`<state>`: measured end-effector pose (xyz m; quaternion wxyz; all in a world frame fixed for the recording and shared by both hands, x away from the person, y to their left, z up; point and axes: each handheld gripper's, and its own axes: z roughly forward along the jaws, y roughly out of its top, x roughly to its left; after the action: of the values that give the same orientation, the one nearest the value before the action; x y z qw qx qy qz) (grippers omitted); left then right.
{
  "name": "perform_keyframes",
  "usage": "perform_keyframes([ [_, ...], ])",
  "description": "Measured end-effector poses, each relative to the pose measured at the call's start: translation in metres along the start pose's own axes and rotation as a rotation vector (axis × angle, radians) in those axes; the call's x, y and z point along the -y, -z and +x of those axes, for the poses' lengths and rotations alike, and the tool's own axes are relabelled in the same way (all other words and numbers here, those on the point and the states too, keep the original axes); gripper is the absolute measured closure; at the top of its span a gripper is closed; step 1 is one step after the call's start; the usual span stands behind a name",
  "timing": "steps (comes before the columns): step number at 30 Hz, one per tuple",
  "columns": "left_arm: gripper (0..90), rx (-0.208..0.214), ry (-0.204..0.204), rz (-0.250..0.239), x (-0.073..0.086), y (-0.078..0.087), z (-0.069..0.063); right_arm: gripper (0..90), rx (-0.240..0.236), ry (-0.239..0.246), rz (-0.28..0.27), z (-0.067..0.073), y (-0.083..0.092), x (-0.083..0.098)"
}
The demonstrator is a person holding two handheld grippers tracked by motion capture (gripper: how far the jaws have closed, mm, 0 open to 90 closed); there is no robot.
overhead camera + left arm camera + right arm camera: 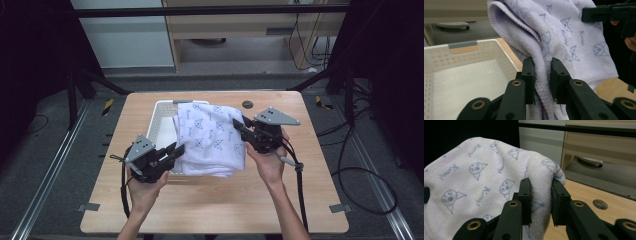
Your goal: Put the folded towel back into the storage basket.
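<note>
One towel (210, 137), one basket (161, 120), two grippers

The high view looks forward and down on the whole desk (215, 200) from the person's edge. Each gripper view sits close behind its own fingers; all three share the towel (210, 137).

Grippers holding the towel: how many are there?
2. The left gripper clamps the towel at its near-left edge by the white basket; the right gripper clamps its right side.
</note>
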<state>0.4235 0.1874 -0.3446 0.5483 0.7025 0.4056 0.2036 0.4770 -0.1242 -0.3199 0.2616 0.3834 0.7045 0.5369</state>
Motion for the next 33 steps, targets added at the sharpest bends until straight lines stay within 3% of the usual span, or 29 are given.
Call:
perform_keyframes([
  [9, 75.1, -0.029, 0.041, -0.024, -0.005, 0.011, 0.019, 73.5, -0.017, 0.012, -0.005, 0.012, -0.018, -0.013],
  [17, 75.1, -0.059, 0.047, -0.038, -0.007, 0.017, 0.029, 73.5, -0.023, 0.030, -0.004, 0.022, -0.030, -0.025],
  [33, 75.1, -0.123, 0.082, -0.045, -0.006, 0.021, 0.055, 73.6, -0.027, 0.031, -0.008, 0.037, -0.062, -0.029],
])
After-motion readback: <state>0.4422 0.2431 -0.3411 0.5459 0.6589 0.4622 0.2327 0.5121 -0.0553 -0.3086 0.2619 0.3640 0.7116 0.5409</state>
